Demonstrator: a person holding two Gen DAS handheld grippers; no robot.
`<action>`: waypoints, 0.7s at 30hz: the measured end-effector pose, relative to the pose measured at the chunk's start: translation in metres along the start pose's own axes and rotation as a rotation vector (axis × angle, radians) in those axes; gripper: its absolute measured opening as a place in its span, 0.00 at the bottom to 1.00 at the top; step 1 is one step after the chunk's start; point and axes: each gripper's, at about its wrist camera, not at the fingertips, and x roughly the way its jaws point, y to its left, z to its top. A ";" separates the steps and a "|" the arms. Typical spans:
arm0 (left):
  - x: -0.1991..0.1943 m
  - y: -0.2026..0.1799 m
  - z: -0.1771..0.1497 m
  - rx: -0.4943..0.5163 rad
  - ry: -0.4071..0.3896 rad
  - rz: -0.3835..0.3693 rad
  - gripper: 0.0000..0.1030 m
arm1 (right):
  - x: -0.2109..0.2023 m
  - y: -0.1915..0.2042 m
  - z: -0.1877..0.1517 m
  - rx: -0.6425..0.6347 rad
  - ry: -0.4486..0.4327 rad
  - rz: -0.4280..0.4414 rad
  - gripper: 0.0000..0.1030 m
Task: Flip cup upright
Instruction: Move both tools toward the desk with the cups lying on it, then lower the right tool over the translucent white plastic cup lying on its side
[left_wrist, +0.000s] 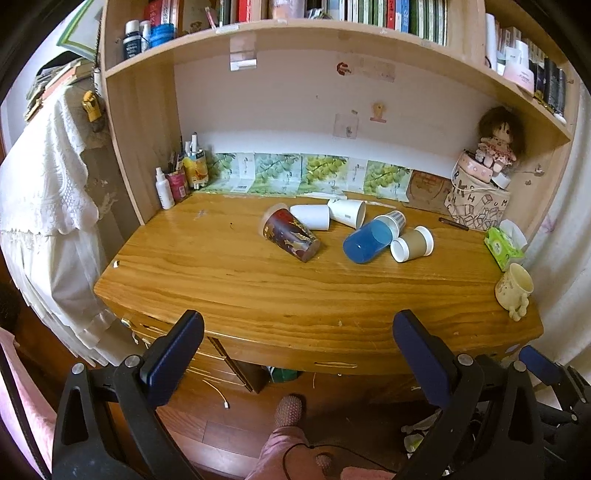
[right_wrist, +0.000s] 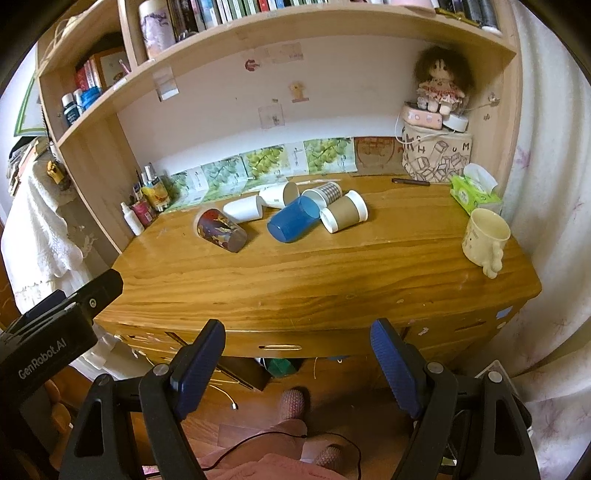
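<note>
Several cups lie on their sides mid-desk: a dark patterned cup (left_wrist: 290, 235) (right_wrist: 221, 229), a white cup (left_wrist: 311, 216) (right_wrist: 244, 208), another white cup (left_wrist: 347, 212) (right_wrist: 279, 195), a checkered paper cup (left_wrist: 392, 220) (right_wrist: 323, 193), a blue cup (left_wrist: 368, 240) (right_wrist: 293, 219) and a brown paper cup with white lid (left_wrist: 413, 243) (right_wrist: 344, 211). A cream mug (left_wrist: 514, 290) (right_wrist: 484, 238) stands upright at the right edge. My left gripper (left_wrist: 297, 325) and right gripper (right_wrist: 297, 334) are both open and empty, held before the desk's front edge.
The wooden desk (left_wrist: 258, 280) (right_wrist: 295, 273) sits under a bookshelf. A pen holder and bottles (left_wrist: 177, 177) stand back left. A patterned box with a doll (right_wrist: 437, 147) and a green tissue pack (right_wrist: 474, 192) stand back right. A pen (right_wrist: 410, 181) lies near the box.
</note>
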 end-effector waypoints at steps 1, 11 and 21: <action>0.003 0.000 0.002 0.002 0.006 0.001 0.99 | 0.004 0.000 0.002 0.003 0.007 0.000 0.79; 0.043 0.003 0.033 0.033 0.048 0.003 0.99 | 0.047 0.005 0.031 0.033 0.066 0.009 0.79; 0.093 0.014 0.078 0.033 0.075 -0.001 0.99 | 0.094 0.018 0.071 0.049 0.102 0.032 0.79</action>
